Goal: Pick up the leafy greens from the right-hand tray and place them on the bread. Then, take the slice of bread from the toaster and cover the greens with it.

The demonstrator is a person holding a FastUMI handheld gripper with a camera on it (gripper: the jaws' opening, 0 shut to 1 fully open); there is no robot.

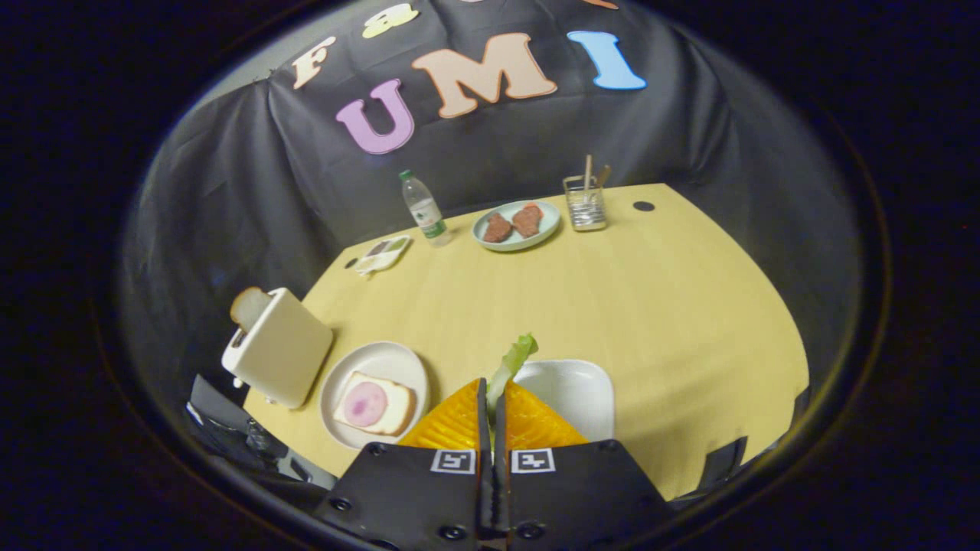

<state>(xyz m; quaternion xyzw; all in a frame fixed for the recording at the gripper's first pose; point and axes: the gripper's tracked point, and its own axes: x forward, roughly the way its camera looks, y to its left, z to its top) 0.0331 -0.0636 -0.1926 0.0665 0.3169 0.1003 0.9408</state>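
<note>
Far beyond the fingers: a water bottle (423, 207), a plate of meat pieces (515, 226), a utensil holder (586, 203), a small packet (383, 254)

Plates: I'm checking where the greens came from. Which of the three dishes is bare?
The square white tray just beyond the fingers. The round plate holds bread, the far plate two brown pieces.

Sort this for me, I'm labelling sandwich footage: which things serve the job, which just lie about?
Job: tool, shut on the leafy greens; white tray; bread with ham on round plate; toaster with bread slice.

Idle: water bottle; meat plate; stick holder; packet.
</note>
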